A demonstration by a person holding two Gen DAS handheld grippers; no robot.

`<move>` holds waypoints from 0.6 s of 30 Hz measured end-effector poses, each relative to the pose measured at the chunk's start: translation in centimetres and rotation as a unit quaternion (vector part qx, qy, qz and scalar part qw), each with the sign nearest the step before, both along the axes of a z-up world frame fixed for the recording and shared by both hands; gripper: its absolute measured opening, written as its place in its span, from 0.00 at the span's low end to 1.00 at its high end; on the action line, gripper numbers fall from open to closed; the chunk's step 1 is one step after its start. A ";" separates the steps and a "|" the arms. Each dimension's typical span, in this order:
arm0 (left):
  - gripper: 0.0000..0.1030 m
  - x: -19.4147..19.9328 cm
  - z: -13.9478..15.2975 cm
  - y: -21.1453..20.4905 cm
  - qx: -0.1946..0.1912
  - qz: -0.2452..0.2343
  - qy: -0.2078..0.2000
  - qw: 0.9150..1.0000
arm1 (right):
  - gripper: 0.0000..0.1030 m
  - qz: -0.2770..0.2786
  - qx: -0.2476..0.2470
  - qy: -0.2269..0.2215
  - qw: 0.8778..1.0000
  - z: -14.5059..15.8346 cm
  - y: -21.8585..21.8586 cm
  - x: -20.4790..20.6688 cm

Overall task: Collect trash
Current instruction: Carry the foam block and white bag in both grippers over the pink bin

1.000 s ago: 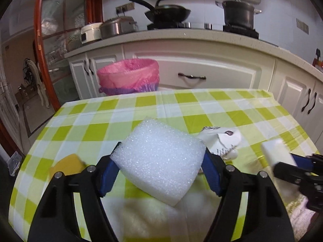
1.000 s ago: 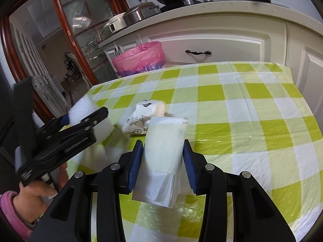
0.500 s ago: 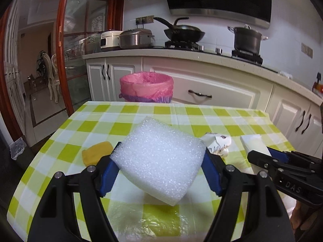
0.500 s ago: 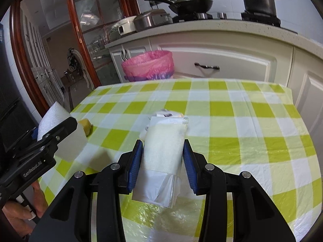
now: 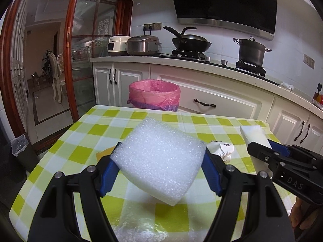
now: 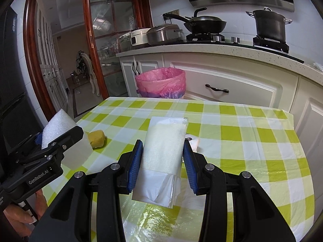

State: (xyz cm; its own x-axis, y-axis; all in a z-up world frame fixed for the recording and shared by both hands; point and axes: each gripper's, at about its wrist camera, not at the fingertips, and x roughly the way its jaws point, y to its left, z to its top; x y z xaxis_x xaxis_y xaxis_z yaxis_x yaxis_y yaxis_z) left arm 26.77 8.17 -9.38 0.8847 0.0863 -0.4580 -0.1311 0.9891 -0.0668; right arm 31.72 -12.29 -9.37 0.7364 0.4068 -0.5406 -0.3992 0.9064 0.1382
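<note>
Two grippers up over the desk (image 6: 238,133), each loaded. Left gripper (image 5: 159,161): jaws pinching a white foam block (image 5: 159,155), blue pads against its two sides, block tilted and clear of the checked cloth. Right gripper (image 6: 163,155): jaws pinching a white bagged pad (image 6: 164,141), its loose plastic end hanging below the pads, also clear of the cloth.

Left on the desk: a yellow sponge (image 6: 97,138) near the left edge, and a crumpled printed wrapper (image 5: 222,151) near the middle, partly hidden behind the held items in both views.

Bin (image 5: 154,94) with pink liner stands on the floor beyond the far edge of the desk, in front of the white cabinets, mouth open. Both grippers point toward it, well short of it.

Hand (image 6: 18,217) visible under the left gripper in the right wrist view.
</note>
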 end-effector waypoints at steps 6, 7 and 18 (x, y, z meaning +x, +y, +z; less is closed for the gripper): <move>0.69 -0.7 0.2 0.6 0.000 0.009 0.000 1.000 | 0.38 0.007 -0.001 -0.003 1.000 0.3 0.6 -0.2; 0.69 -0.6 0.3 0.6 0.001 0.010 0.000 1.000 | 0.38 0.008 -0.001 -0.004 1.000 0.3 0.7 -0.2; 0.69 0.3 0.6 0.9 0.006 0.016 0.002 1.000 | 0.38 0.015 0.004 -0.006 1.000 0.7 0.9 1.6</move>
State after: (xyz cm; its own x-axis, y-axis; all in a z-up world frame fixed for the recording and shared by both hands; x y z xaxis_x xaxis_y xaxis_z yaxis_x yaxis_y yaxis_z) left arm 27.02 9.08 -8.77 0.8799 0.1202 -0.4597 -0.1632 0.9851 -0.0548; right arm 33.31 -11.35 -8.64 0.7305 0.4325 -0.5286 -0.4270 0.8932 0.1407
